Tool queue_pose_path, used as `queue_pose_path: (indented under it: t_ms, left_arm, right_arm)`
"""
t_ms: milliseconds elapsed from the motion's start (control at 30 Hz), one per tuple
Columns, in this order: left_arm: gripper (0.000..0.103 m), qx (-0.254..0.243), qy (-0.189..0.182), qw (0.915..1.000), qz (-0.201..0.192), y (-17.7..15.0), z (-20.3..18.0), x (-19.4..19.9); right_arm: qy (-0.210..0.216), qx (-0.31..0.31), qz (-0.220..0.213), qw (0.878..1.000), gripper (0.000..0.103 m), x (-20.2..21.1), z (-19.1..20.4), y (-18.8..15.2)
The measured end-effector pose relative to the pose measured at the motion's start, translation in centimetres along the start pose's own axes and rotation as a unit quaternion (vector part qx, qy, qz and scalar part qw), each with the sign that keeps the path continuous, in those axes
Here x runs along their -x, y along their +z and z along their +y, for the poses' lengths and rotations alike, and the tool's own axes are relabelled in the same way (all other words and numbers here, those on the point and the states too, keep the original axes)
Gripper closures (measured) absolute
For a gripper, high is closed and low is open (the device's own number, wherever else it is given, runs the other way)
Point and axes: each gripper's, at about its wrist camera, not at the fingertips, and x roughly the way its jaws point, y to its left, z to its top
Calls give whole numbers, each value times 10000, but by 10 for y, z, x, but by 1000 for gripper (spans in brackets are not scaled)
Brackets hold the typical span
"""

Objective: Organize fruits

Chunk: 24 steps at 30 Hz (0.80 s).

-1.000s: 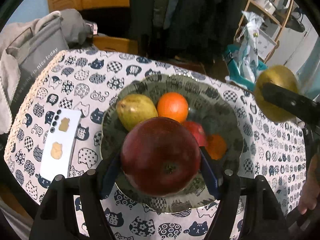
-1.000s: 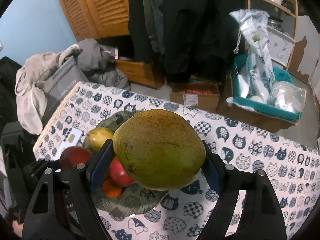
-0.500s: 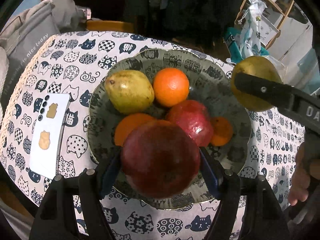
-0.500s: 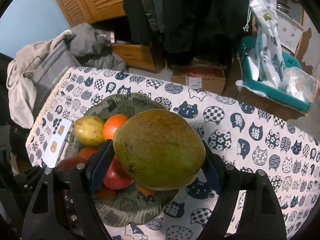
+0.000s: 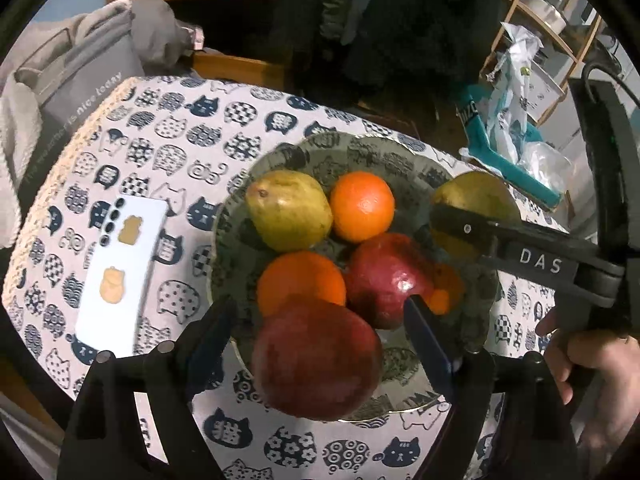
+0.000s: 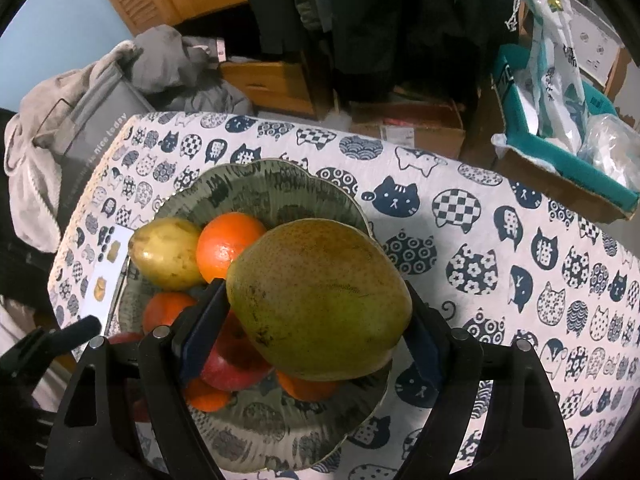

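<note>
A green patterned bowl (image 5: 320,148) (image 6: 272,192) on the cat-print cloth holds a yellow pear (image 5: 288,210), two oranges (image 5: 362,206) (image 5: 300,280), a red apple (image 5: 384,276) and a small orange (image 5: 440,300). My left gripper (image 5: 316,344) has opened; its jaws stand apart from a dark red apple (image 5: 316,356) at the bowl's near rim. My right gripper (image 6: 316,316) is shut on a green pear (image 6: 320,296) and holds it above the bowl's right side. It also shows in the left wrist view (image 5: 472,208).
A white phone (image 5: 124,272) lies on the cloth left of the bowl. Grey clothes and a bag (image 5: 72,80) are beyond the left table edge. A teal box with plastic bags (image 6: 560,120) stands behind the table at right.
The left jaws have opened off the dark red apple, which now rests low at the bowl's near rim. The right gripper has brought the green pear in over the bowl.
</note>
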Motion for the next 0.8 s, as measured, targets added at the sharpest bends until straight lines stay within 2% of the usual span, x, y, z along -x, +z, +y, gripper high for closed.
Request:
queue_pose_path:
  t_ms: [200, 400, 800]
  left_arm:
    - [17, 270, 106, 9993, -223, 5, 14, 9]
    - [17, 324, 160, 9988, -333, 7, 18, 16]
    - [17, 306, 108, 9974, -646, 12, 13, 43]
  right_arm:
    - [11, 40, 227, 9997, 20, -11, 5, 0]
    - [52, -147, 268, 9995, 20, -15, -1, -1]
    - [131, -122, -197, 9996, 20, 22, 6, 10]
